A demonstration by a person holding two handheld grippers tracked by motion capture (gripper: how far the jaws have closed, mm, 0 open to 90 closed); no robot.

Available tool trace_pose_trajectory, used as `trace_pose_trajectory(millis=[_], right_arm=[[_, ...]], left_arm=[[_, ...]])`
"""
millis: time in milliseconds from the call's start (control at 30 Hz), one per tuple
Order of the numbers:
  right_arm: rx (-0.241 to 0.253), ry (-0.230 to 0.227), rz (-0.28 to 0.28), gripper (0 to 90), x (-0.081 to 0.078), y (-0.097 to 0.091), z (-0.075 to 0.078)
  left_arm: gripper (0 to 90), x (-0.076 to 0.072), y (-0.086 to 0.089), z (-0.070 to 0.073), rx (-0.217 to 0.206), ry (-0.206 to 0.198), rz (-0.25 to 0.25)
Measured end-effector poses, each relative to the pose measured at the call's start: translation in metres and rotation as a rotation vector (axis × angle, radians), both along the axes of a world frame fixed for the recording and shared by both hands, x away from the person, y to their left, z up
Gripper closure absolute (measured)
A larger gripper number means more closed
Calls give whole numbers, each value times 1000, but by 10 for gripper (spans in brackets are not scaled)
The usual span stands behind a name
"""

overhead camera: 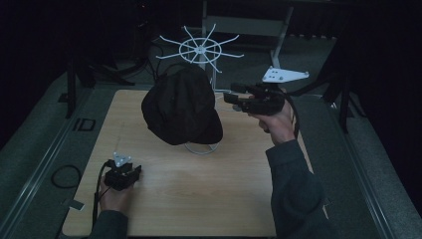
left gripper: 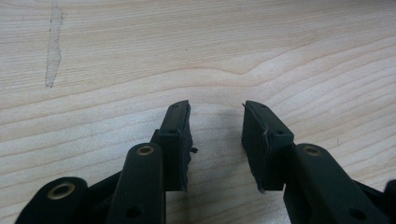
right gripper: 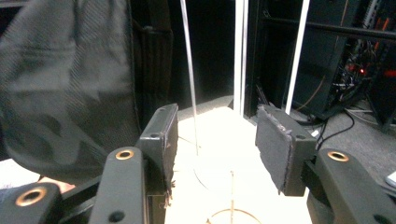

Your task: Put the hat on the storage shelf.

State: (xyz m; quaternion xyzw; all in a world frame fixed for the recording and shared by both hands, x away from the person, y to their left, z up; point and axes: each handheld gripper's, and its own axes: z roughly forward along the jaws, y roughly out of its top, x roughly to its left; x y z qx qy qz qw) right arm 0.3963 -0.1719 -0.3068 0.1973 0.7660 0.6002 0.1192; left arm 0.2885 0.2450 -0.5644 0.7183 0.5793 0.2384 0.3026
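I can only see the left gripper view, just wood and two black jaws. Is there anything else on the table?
Observer: Yes. A black fabric cap hangs on a white wire stand at the far side of the wooden table.
Operator: Is the other gripper holding it?
Observer: No. The right gripper is beside the cap, jaws open, gripping nothing.
Operator: Is my gripper close to the cap?
Observer: No. The left gripper sits near the table's near left corner.
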Motion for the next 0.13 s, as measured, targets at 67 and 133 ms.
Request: trace_pose_trajectory(millis=[67,133], right_arm=[[-10,9,-12,486,1,-1,-3],[-16,11,-17,486,2,-1,-4]], left_arm=[[621,0,0,0,0,0,-1],[619,0,0,0,0,0,-2]])
